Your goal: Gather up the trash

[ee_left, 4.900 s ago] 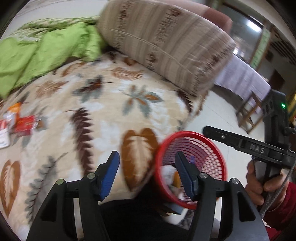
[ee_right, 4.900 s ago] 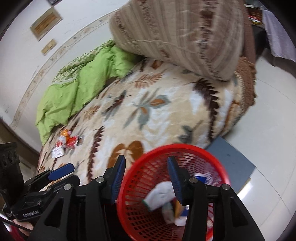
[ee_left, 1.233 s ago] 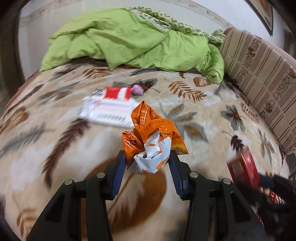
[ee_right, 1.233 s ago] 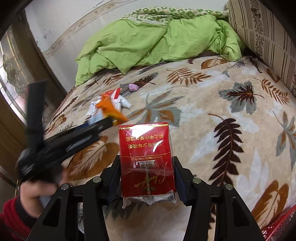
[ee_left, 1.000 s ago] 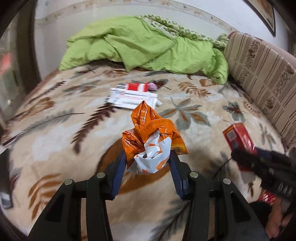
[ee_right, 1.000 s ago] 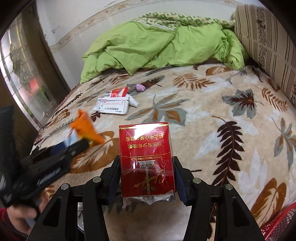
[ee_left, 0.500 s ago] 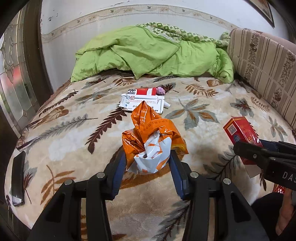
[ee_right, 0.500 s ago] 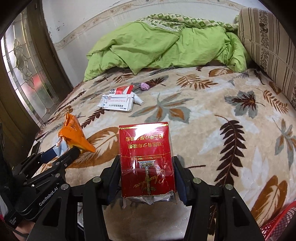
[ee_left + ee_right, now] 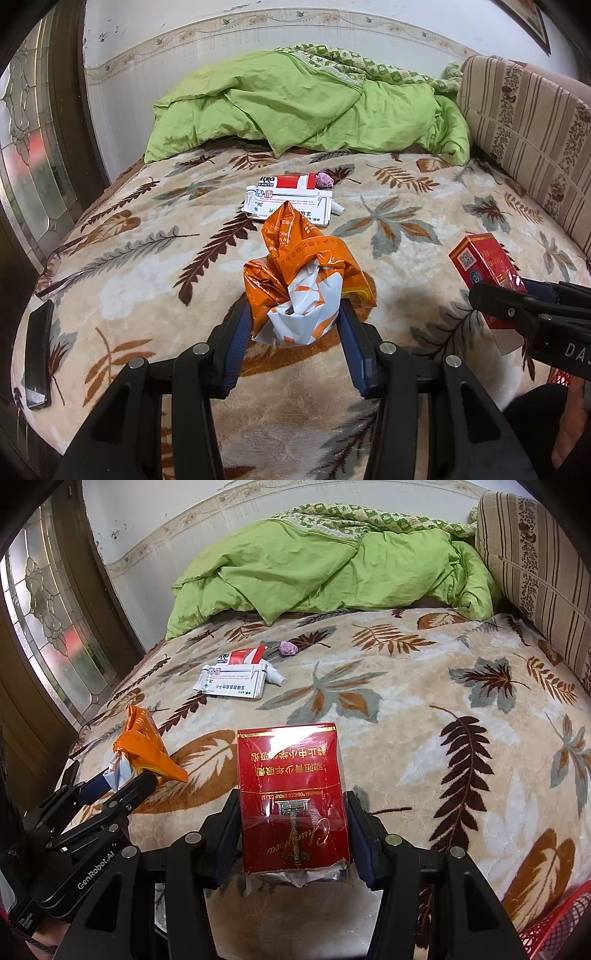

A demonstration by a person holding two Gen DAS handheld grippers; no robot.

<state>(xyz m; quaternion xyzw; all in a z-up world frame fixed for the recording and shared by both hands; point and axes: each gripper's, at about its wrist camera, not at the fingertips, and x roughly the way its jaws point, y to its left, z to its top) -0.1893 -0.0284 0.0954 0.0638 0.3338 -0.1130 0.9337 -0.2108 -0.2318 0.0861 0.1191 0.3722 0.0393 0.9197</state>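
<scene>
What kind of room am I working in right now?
Most likely a home bedroom: a bed under a beige leaf-patterned plush blanket, a crumpled green duvet against the wall, a striped brown bolster cushion, and a leaded-glass door panel beside the bed.

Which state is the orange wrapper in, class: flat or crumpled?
Crumpled. The orange wrapper is bunched into a creased wad, its white inner side showing, pinched between the left tool's blue pads.
</scene>
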